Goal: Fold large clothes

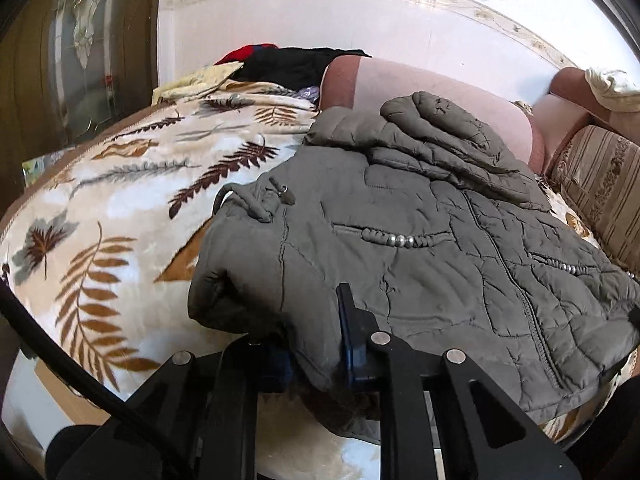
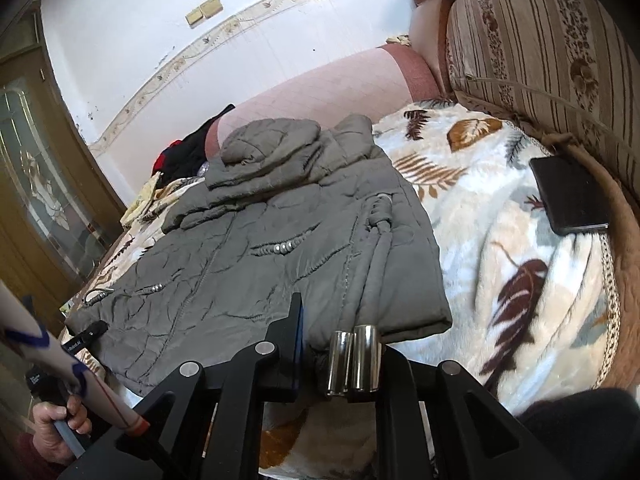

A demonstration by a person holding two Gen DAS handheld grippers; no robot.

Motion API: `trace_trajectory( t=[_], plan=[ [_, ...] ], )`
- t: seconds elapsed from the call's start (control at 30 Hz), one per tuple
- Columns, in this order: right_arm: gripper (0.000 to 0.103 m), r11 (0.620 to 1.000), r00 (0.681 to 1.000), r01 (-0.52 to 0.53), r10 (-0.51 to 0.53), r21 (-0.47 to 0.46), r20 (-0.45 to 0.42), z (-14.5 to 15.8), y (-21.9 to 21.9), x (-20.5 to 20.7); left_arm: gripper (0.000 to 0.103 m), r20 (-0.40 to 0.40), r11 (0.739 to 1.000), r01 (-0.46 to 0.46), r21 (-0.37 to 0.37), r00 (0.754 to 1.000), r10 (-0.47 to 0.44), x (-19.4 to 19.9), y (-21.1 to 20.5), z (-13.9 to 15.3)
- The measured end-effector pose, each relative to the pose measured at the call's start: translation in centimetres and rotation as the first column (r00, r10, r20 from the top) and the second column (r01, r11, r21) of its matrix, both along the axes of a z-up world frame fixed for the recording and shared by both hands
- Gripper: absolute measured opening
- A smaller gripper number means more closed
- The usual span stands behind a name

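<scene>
A grey quilted jacket (image 1: 420, 240) lies face up on a leaf-patterned blanket (image 1: 120, 184), sleeves folded in, hood at the far end. My left gripper (image 1: 316, 344) is shut on the jacket's near hem at its left corner. In the right wrist view the jacket (image 2: 248, 248) lies ahead, and my right gripper (image 2: 320, 344) is shut on the near hem at its right corner. The left gripper (image 2: 86, 334) shows at the jacket's other near corner.
A black phone (image 2: 570, 194) lies on the blanket (image 2: 500, 240) to the right. A striped sofa back (image 2: 540, 52) runs along the right, a pink cushion (image 1: 440, 92) behind the hood. Dark and red clothes (image 1: 288, 62) are piled at the far end. A wooden door (image 1: 60, 60) stands left.
</scene>
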State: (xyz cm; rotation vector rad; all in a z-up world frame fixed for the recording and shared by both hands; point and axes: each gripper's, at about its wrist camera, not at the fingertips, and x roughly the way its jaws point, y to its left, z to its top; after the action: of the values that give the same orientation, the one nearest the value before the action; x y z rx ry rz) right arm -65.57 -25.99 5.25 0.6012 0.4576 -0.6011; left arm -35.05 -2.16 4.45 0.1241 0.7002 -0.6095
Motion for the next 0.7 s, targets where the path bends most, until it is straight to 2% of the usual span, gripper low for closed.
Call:
trace_trajectory(
  t=[0.2,0.5,0.7],
  plan=[
    [0.014,1.0,0.999,-0.015,0.015,-0.017,0.03,1.8,-0.7,0.1,0.017,0.024,1.0,0.015,-0.027,1.0,-0.014,0.6,-0.2,1.5],
    [0.014,0.999,0.994,-0.019,0.023,-0.037,0.105,6.0,-2.6,1.0,0.017,0.088,0.995,0.044,-0.092,0.995,-0.036,2.4,-1.6,6.3],
    [0.014,0.995,0.992,-0.012,0.023,-0.094,0.124,9.3,-4.1,2.5,0.018,0.126,0.991,0.062,-0.117,0.991,-0.047,4.1,-3.0,9.2]
  ],
)
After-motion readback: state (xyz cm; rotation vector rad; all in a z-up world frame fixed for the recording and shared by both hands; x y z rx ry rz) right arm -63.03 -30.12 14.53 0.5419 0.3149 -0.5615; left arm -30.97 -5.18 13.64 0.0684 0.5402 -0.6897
